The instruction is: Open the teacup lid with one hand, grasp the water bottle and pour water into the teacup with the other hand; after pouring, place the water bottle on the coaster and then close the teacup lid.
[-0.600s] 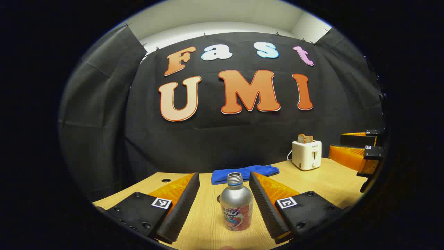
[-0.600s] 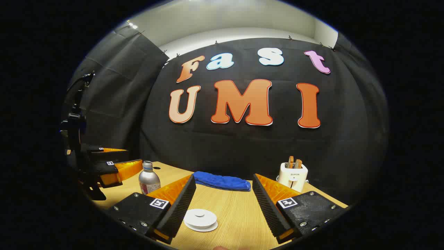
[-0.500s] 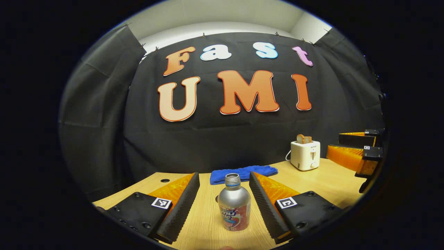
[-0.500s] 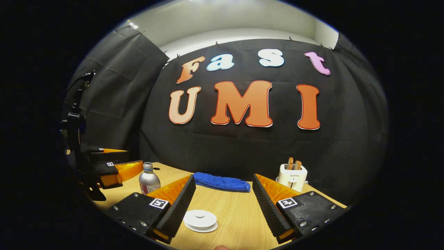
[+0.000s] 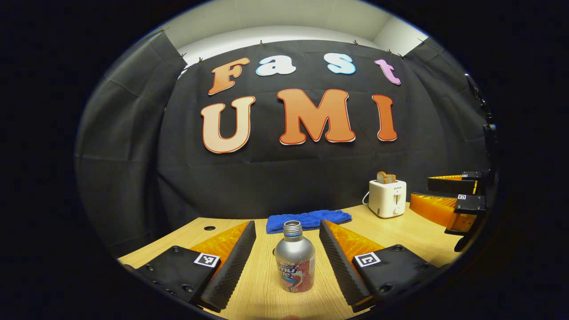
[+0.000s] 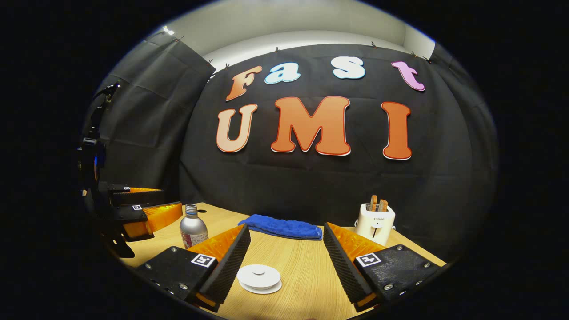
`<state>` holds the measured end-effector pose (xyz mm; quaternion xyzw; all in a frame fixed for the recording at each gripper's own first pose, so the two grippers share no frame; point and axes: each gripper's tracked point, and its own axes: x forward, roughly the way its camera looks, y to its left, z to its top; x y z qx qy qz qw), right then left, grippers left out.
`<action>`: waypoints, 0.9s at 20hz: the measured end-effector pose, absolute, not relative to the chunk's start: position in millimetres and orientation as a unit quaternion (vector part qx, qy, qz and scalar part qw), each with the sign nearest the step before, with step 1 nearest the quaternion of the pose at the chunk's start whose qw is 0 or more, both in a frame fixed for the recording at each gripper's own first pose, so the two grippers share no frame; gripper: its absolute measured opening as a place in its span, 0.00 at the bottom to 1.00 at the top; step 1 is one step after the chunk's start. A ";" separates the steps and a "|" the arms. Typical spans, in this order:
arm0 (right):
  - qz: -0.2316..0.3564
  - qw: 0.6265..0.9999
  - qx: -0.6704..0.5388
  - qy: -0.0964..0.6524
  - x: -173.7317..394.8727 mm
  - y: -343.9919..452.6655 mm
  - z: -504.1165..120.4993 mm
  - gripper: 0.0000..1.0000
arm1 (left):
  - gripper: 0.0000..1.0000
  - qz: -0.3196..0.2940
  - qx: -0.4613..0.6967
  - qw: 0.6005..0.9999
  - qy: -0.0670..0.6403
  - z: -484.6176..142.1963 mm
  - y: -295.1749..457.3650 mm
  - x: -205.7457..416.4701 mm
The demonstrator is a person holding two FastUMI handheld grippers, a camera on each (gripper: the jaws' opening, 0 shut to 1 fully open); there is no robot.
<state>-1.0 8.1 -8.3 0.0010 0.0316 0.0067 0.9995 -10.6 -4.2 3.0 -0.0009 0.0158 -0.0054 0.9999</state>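
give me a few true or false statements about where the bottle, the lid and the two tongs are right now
1. The bottle stands upright on the table between the open fingers of the left tongs. True.
2. The bottle has a cap screwed on. False: its threaded neck is bare and open.
3. The right tongs are shut on the white lid. False: they are open, and the lid lies between the fingers, nearer the left one.
4. A blue cloth lies on the table behind the lid. True.
5. The toaster is empty. False: slices of toast stick up from it.
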 end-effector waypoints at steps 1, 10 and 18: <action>0.009 0.999 -0.001 0.036 0.6 9.8 -13.2 0.98 | 0.94 -0.004 0.000 1.000 0.019 0.9 -4.0 -10.4; 0.038 0.994 -0.012 0.104 20.9 32.4 -66.2 0.93 | 0.94 0.006 0.005 1.000 0.031 -9.0 7.2 -11.8; 0.067 0.985 -0.005 0.160 31.8 53.6 -107.3 0.70 | 0.91 0.016 0.008 0.999 0.044 -22.1 15.0 -12.0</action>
